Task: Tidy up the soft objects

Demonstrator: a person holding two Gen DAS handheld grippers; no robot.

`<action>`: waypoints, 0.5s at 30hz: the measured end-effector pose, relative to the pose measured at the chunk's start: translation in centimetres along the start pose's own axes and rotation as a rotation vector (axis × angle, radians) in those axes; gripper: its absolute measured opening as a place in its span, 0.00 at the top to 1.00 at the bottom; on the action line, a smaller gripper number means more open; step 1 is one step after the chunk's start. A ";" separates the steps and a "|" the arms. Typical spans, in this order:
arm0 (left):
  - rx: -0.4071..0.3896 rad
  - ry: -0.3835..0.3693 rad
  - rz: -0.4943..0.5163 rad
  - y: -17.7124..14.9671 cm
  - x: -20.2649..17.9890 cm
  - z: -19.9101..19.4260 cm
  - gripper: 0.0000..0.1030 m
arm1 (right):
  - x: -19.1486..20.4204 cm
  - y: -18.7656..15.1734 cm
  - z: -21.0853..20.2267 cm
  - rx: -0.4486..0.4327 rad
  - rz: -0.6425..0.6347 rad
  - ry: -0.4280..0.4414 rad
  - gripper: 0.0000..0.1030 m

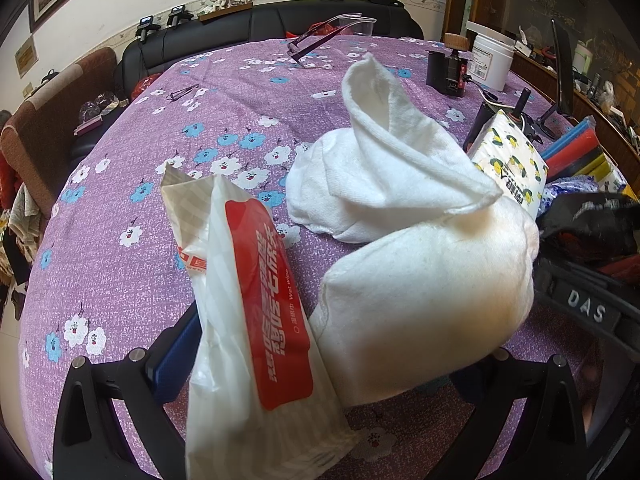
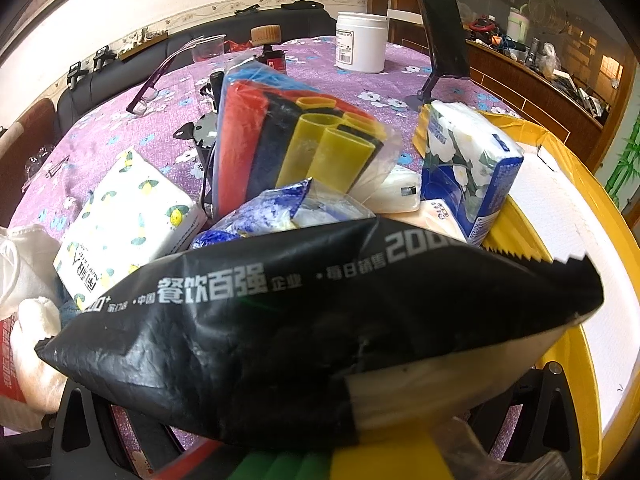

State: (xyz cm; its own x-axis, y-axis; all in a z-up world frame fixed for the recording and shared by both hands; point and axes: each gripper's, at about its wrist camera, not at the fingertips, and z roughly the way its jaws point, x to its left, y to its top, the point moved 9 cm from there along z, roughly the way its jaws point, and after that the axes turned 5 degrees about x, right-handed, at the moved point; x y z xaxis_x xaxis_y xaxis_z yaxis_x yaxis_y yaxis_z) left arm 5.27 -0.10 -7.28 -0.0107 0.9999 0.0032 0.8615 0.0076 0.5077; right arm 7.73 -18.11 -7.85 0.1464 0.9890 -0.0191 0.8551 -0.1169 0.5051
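In the left wrist view my left gripper [image 1: 316, 364] holds a white wet-wipe pack with a red label [image 1: 256, 312] and the near end of a white towel [image 1: 420, 280] between its fingers; the towel's far part lies on the purple flowered tablecloth [image 1: 120, 264]. A lemon-print tissue pack [image 1: 512, 160] lies behind it. In the right wrist view my right gripper [image 2: 320, 408] is shut on a black snack bag [image 2: 304, 320], held above the table. The fingertips are hidden under the bag. The lemon tissue pack [image 2: 128, 224] shows left of it.
A yellow box [image 2: 576, 280] sits at right with a blue flowered tissue pack [image 2: 468, 168] leaning at its edge. A bag of coloured tubes [image 2: 296, 136], a white jar [image 2: 360, 40], a phone stand [image 2: 444, 24] and glasses [image 1: 320, 40] crowd the far table.
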 end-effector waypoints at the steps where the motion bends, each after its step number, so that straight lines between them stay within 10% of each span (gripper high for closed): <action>1: 0.003 0.008 -0.007 0.0 0.0 0.0 0.00 | 0.1 -0.2 0.0 0.018 -0.042 0.028 0.00; 6: 0.084 0.026 -0.064 -1.3 0.0 -0.9 0.00 | 1.0 -1.5 -0.7 0.065 -0.357 0.225 0.00; 13: 0.038 -0.138 -0.169 -5.5 -0.8 -5.4 0.00 | -0.1 -4.4 -5.7 0.127 -0.554 0.672 0.01; 15: 0.007 -0.140 -0.216 -6.2 -0.4 -6.4 0.00 | -0.7 -4.3 -6.7 0.094 -0.582 0.709 0.14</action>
State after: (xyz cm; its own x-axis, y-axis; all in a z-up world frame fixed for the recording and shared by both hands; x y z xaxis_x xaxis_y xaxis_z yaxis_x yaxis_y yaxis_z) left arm -3.30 -0.56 -4.86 -0.1248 0.9664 -0.2245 0.8505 0.2208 0.4774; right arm 0.58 -17.65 -4.23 -0.6319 0.7144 0.3007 0.7398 0.4401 0.5089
